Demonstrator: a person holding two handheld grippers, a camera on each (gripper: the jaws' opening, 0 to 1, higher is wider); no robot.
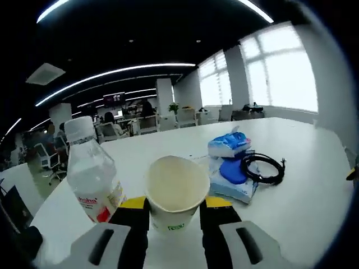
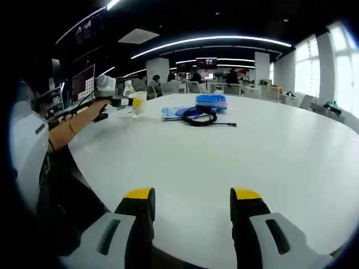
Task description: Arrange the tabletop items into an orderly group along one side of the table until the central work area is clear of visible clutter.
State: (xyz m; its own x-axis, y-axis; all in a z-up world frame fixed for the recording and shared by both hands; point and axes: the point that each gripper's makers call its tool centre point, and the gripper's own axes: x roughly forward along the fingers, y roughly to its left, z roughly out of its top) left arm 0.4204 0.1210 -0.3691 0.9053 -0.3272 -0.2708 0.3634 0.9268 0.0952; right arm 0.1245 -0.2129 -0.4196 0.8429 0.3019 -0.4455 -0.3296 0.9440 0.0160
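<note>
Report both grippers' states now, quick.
Left gripper: shut on the paper cup, beside the water bottle.
Right gripper: open, holding nothing, over the white table.

Open office, bright windows [image 1: 286,67], ceiling light strips [image 2: 213,40].

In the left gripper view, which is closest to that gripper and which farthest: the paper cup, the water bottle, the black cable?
1. Paper cup: between the jaws of the left gripper, dead centre.
2. Water bottle: just to the cup's left, beside the jaw.
3. Black cable: farther out on the right, by the tissue packs.
</note>
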